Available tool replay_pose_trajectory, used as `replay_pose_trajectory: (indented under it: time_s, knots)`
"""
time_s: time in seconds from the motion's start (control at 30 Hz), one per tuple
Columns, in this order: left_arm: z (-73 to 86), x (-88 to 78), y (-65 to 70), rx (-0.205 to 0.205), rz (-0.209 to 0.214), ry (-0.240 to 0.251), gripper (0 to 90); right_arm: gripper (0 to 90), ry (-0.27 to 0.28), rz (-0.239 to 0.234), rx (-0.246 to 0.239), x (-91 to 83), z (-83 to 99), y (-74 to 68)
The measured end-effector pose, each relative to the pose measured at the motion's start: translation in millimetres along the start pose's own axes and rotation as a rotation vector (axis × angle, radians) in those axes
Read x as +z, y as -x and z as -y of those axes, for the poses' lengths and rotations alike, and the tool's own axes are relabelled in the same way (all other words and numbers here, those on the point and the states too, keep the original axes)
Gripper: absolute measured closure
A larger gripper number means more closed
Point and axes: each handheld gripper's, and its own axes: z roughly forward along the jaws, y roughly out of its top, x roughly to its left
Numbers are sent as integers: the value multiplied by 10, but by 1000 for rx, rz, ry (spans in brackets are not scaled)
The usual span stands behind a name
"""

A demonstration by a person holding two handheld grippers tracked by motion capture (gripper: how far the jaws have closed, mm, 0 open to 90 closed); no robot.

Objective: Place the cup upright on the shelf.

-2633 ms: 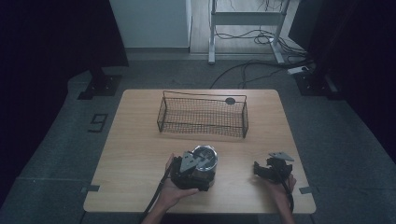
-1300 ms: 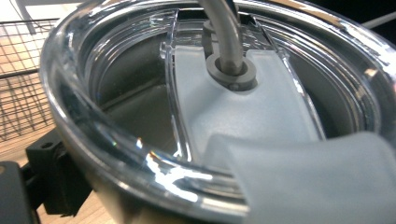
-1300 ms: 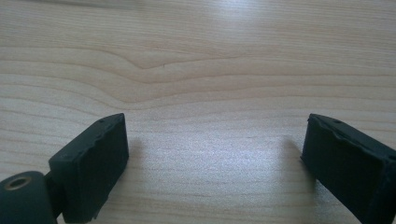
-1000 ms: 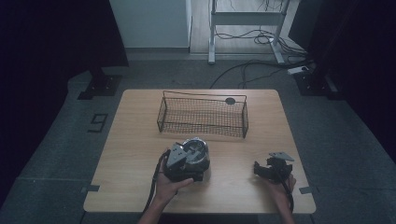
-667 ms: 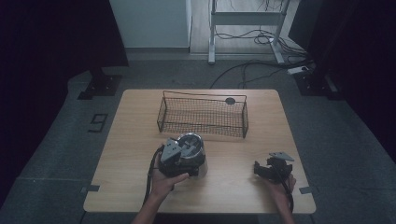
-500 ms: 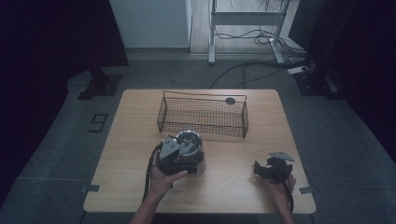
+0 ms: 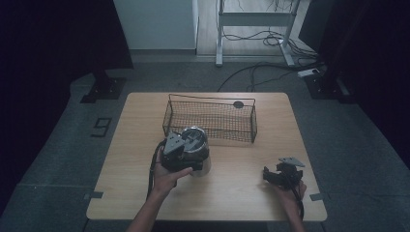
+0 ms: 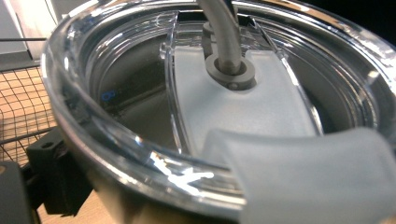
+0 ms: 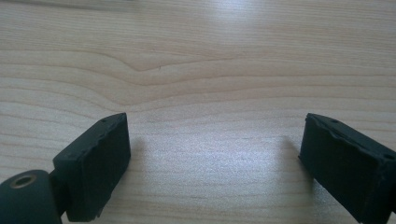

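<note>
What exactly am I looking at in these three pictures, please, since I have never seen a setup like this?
No robot here: a person at a wooden table holds a hand-operated claw in each hand. The high view looks down from above; the person's forearms enter at the bottom. The other two pictures come from cameras riding on each claw.

The left claw grips a metal tumbler with a clear lid, just in front of a wire basket. In the left gripper view the lid sits very close, with mesh at the left edge.

The right claw rests near the table's right front. In its own view the two black jaws stand wide apart over bare wood, holding nothing.
</note>
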Motion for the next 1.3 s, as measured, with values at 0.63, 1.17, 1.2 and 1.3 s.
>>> replay_pose_trajectory:
  time_s: [0.63,1.17,1.2,1.3]
  knots:
    - [-236,258,-107,-5,-2,16,32,85,-2,2,1,-1,-2,2]
    - [-394,486,-256,-43,8,22,33,89,1,9,8,2,-2,2]
    - [-396,494,-271,-48,8,20,32,89,1,10,8,2,-2,2]
    - [-408,509,-306,-48,-8,19,33,90,1,10,8,2,-2,2]
